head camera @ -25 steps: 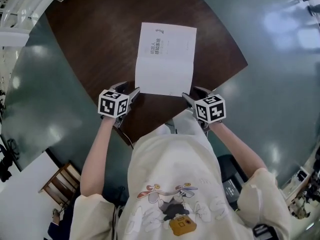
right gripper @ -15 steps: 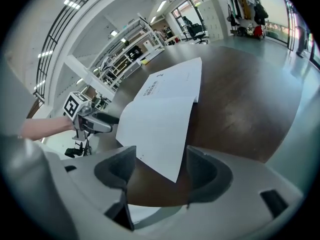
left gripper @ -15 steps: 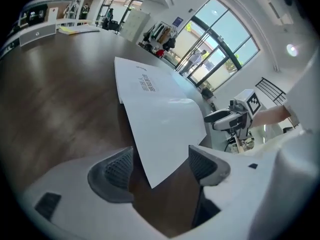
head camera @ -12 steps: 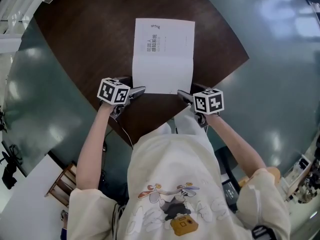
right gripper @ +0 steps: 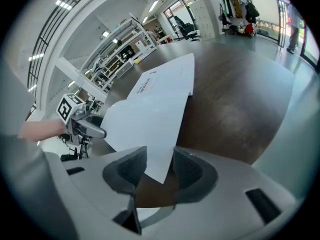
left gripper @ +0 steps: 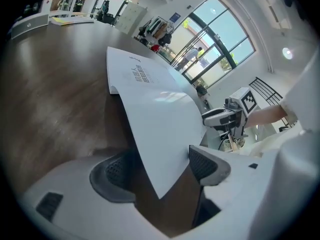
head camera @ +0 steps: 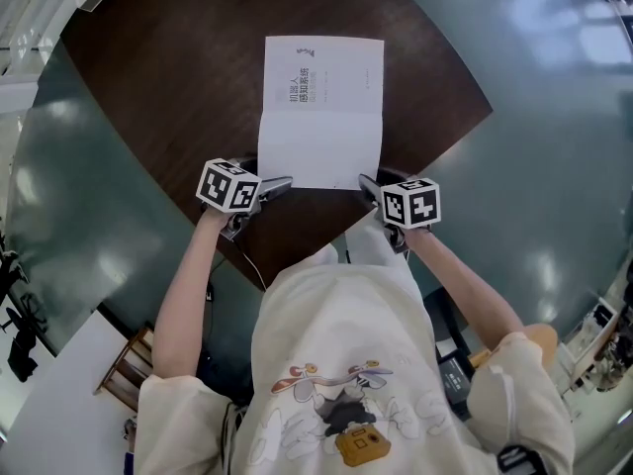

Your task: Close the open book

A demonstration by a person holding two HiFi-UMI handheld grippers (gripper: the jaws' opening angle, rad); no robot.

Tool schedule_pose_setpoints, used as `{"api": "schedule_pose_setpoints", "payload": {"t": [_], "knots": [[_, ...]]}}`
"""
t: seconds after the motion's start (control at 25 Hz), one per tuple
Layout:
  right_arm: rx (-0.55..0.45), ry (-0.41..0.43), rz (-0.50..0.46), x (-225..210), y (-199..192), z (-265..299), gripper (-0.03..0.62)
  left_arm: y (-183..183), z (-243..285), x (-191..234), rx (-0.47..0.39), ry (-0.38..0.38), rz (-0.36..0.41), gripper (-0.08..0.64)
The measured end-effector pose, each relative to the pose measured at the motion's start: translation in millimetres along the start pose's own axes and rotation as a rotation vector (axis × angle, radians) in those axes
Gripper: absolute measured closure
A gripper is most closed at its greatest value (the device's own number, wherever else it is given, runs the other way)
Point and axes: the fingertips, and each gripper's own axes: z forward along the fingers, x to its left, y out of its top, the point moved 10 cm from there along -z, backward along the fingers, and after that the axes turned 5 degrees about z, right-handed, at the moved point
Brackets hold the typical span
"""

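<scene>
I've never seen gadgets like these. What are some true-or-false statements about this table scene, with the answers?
1. The book lies open on a dark wooden table. True.
2. The left hand-held gripper is clamped shut on nothing. False: its jaws stand wide apart, with a corner of the book between them.
3. The right hand-held gripper hangs far from the book. False: it is at the book's other near corner, and its jaws are closing around that corner.
4. Dark print shows on the book's far half. True.
</scene>
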Motion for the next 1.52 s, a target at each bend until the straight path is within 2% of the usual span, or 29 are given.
{"api": "schedule_pose_setpoints", "payload": {"t": [0.04,0.16,0.48,0.64,0.72,0.8,0.84,0.96,1.08,1.16,1.28,1.52], "knots": [[-0.008,-0.013,0.011,-1.9,0.1,-2.0,0.441,-0.6,1.1,-1.9,0.001,-0.008,0.003,0.216],[-0.033,-0.030,0.028,-5.4,3.2,-8.7,0.492,-2.1,2.8,-9.6,-0.006,-0.025,0.007,0.216],[-0.102,-0.015,0.040,-2.9,18.2,-31.1,0.535,-15.3,-10.5,-21.0,-0.059,-0.006,-0.020,0.218],[-0.127,-0.009,0.010,-0.1,28.7,-42.8,0.537,-18.9,-18.1,-29.5,-0.146,-0.005,-0.082,0.225],[-0.140,0.003,0.005,1.0,33.7,-47.7,0.537,-19.4,-23.4,-29.6,-0.205,0.006,-0.132,0.261],[-0.153,0.013,0.005,2.2,37.8,-50.8,0.537,-20.7,-30.2,-25.7,-0.272,0.015,-0.193,0.367],[-0.159,0.016,0.005,3.0,39.5,-52.1,0.537,-21.3,-33.3,-23.8,-0.303,0.005,-0.224,0.397],[-0.179,0.022,0.005,5.3,43.4,-58.0,0.537,-19.4,-41.1,-23.0,-0.356,-0.045,-0.284,0.433],[-0.190,0.027,-0.006,6.5,45.5,-62.6,0.515,-10.8,-48.4,-23.3,-0.377,-0.043,-0.270,0.454],[-0.184,0.032,-0.022,8.5,45.0,-64.0,0.432,-3.8,-52.8,-22.4,-0.388,-0.025,-0.251,0.469],[-0.168,0.044,-0.026,12.3,41.4,-65.4,0.374,6.7,-58.7,-20.9,-0.423,-0.024,-0.248,0.476],[-0.186,0.075,0.020,15.6,41.3,-63.2,0.359,32.4,-63.2,-16.1,-0.473,-0.024,-0.233,0.476]]}}
